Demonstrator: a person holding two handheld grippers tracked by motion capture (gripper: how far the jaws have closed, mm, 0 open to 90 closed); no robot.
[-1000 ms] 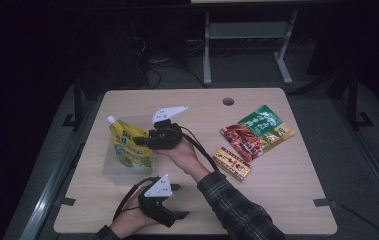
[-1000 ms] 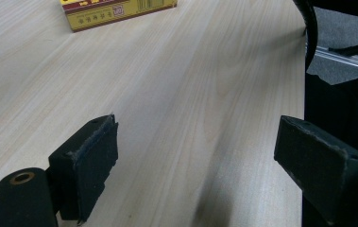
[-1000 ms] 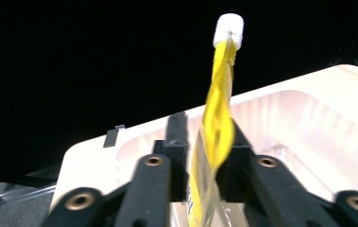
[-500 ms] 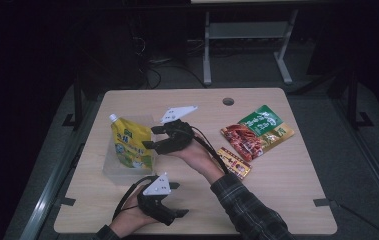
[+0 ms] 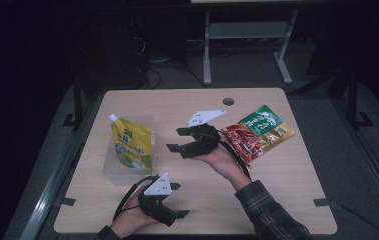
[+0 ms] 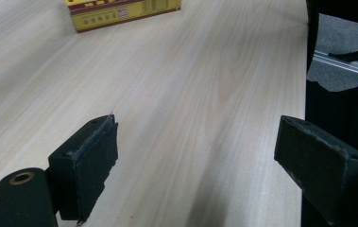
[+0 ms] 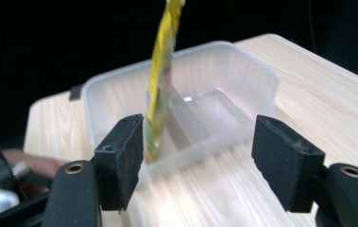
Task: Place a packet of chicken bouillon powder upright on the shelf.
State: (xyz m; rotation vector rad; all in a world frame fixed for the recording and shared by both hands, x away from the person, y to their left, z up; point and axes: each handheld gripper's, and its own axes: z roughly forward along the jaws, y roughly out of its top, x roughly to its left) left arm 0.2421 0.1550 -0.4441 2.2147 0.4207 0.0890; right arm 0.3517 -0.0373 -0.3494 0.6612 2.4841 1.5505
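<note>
My R tongs point(image 5: 179, 141) apart, jaws just been opening, nothing btwn them. Yellow pouch point(image 5: 133, 143) stands upright in clear tub point(image 5: 108, 169), just ahead of R jaws, not touching. My L tongs point(image 5: 177, 200) apart too, resting on table point(image 5: 277, 185), near tub's front. Snack packs point(image 5: 257, 132) behind R hand.

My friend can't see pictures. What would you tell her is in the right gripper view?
A yellow pouch stands upright in a clear plastic tub on a wooden table. In front, the right gripper holds nothing, its two black jaws apart, having just been opening.
</note>
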